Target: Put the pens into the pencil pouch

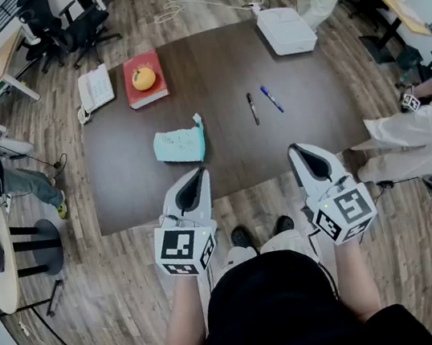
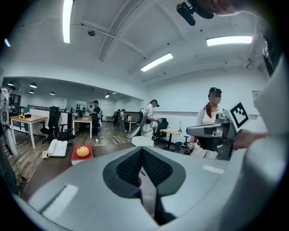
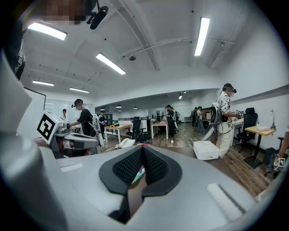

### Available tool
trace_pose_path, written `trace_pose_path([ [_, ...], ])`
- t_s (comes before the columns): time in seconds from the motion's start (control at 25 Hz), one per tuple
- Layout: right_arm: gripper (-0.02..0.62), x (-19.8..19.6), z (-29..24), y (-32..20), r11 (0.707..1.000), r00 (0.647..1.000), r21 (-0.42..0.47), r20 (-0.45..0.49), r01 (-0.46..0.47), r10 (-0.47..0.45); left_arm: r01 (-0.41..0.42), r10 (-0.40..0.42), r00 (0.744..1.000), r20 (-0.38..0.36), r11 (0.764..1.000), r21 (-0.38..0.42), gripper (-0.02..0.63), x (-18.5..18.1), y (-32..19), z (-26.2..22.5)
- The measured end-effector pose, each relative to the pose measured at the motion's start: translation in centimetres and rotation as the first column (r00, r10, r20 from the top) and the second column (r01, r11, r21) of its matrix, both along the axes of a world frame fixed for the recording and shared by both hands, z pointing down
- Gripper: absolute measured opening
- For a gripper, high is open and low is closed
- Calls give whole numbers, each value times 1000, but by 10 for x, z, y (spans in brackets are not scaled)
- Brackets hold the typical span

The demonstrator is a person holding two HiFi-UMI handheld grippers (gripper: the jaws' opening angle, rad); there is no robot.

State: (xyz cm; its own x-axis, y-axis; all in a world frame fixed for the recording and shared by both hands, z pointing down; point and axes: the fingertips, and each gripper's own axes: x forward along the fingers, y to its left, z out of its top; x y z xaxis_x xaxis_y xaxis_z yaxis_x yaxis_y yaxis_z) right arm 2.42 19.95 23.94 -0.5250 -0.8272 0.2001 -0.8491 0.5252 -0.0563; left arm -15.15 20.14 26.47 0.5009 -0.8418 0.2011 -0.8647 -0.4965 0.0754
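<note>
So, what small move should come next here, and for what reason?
Probably open the right gripper and reach it forward toward the black pen. It and the left gripper are shut and empty at the near edge of the table; the black pen and the blue pen lie untouched ahead of it, outside the pencil pouch.

before us on the dark tabletop [image 1: 216,70] a black pen [image 1: 252,109] and a blue pen [image 1: 271,99] lie flat side by side, near each other but not touching, the blue one slanted. to their left, apart from both, we see the pale teal pencil pouch [image 1: 180,144] lying flat, a small tab jutting from its far right corner.
</note>
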Motion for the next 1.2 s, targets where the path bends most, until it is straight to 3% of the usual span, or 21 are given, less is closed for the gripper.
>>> trace_pose_path([
  [0.84, 8, -16, 10, 17, 999, 999, -23, -10, 38, -38, -25, 25, 1000, 5, 999, -26, -2, 1, 9, 7],
  [1.2, 9, -10, 35, -14, 994, 997, -84, -6, 76, -76, 6, -4, 1000, 22, 996, -91, -2, 9, -15, 34],
])
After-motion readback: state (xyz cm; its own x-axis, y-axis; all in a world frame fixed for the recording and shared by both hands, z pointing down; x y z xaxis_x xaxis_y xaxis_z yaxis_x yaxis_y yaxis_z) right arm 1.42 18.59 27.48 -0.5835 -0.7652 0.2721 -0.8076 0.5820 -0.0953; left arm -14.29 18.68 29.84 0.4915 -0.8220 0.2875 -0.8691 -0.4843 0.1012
